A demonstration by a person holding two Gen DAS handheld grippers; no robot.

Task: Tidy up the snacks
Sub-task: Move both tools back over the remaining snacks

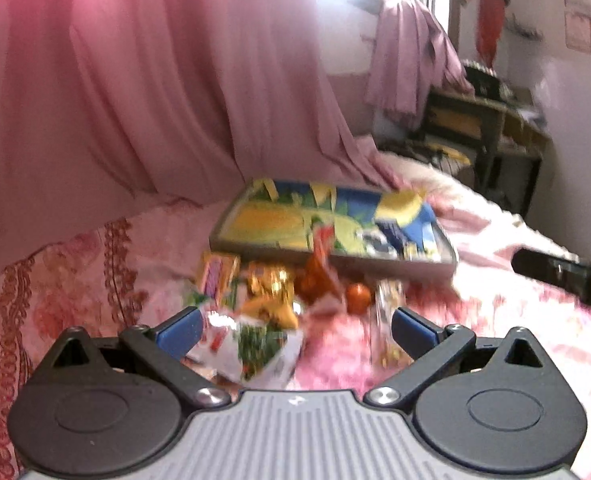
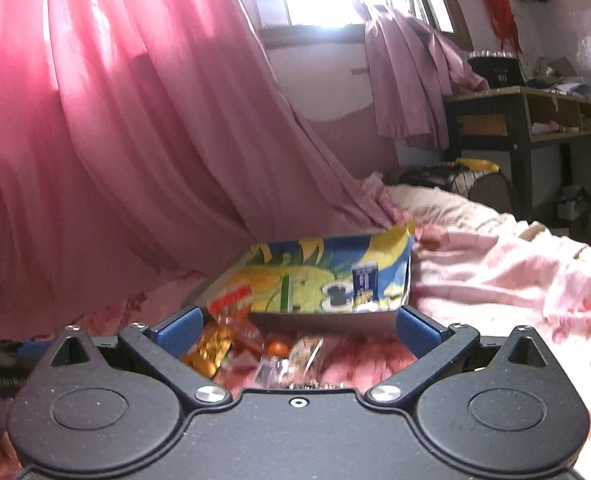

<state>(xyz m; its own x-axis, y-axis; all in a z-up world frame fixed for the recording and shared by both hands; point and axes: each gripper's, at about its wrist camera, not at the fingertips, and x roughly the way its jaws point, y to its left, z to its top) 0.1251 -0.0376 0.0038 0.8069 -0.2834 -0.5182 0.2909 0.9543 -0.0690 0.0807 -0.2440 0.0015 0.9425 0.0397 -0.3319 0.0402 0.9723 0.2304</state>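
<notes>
A heap of snack packets (image 1: pixel 271 300) lies on the pink bedspread in front of a flat cartoon-printed tray (image 1: pixel 331 224). A white and green packet (image 1: pixel 255 344) sits between the blue fingertips of my left gripper (image 1: pixel 295 330), which is open. A small orange ball (image 1: pixel 358 298) rests beside the heap. In the right wrist view the tray (image 2: pixel 319 280) lies just beyond the heap, with a gold packet (image 2: pixel 211 344) and a clear packet (image 2: pixel 295 360) nearest. My right gripper (image 2: pixel 297 330) is open above them and holds nothing.
Pink curtains (image 2: pixel 135 120) hang at the left and back, draping onto the bed. A dark desk (image 2: pixel 527 128) stands at the right with clutter on it. A rumpled pink blanket (image 2: pixel 495 272) covers the bed's right side. A black bar-shaped thing (image 1: pixel 563 276) reaches in at the right of the left view.
</notes>
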